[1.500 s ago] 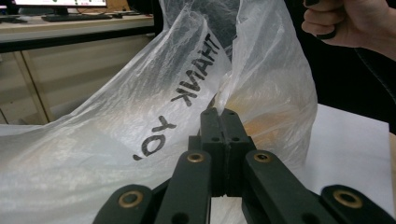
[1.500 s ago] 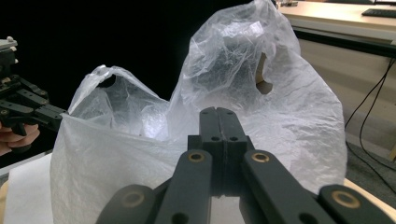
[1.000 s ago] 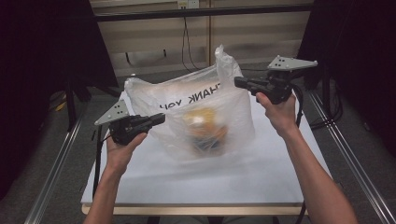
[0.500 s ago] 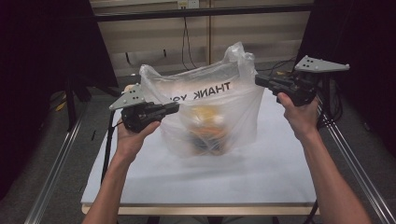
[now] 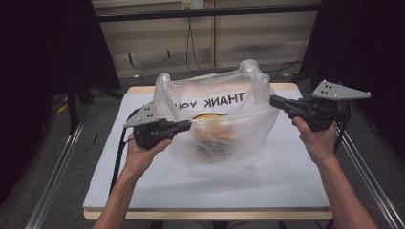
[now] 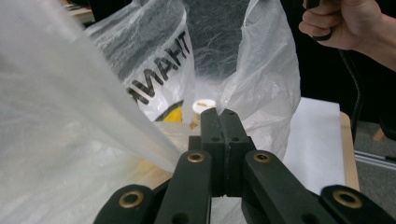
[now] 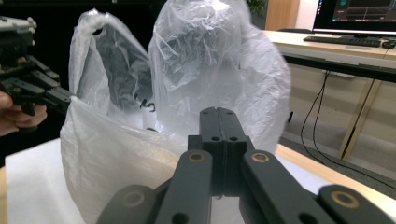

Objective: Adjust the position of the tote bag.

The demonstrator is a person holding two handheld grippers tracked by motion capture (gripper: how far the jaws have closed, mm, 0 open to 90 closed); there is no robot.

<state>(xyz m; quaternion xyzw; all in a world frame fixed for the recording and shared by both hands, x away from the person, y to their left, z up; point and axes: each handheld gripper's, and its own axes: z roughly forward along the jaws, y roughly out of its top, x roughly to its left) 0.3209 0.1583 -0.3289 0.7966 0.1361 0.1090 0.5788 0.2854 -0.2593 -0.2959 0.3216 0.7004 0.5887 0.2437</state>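
Note:
A clear plastic bag (image 5: 224, 119) printed THANK YOU stands mid-table with its mouth open. Yellow and orange items (image 5: 210, 117) lie inside it, and a white-lidded cup (image 6: 204, 105) shows through the opening. My left gripper (image 5: 185, 125) is shut on the bag's left rim, with the film (image 6: 70, 140) running into its closed jaws (image 6: 224, 114). My right gripper (image 5: 273, 100) is shut on the right rim. In the right gripper view the bag (image 7: 224, 60) rises behind the closed jaws (image 7: 223, 112), and its rim stretches across to the left gripper (image 7: 63, 99).
A white cover (image 5: 286, 171) lies over the table, with metal rails (image 5: 62, 157) along both sides. Cables (image 5: 191, 43) hang at the back wall. A desk with a monitor (image 7: 355, 14) stands off to one side.
The bag's mouth has been pulled wider. The right gripper moved right and down; the left gripper moved toward the bag's middle and dropped slightly.

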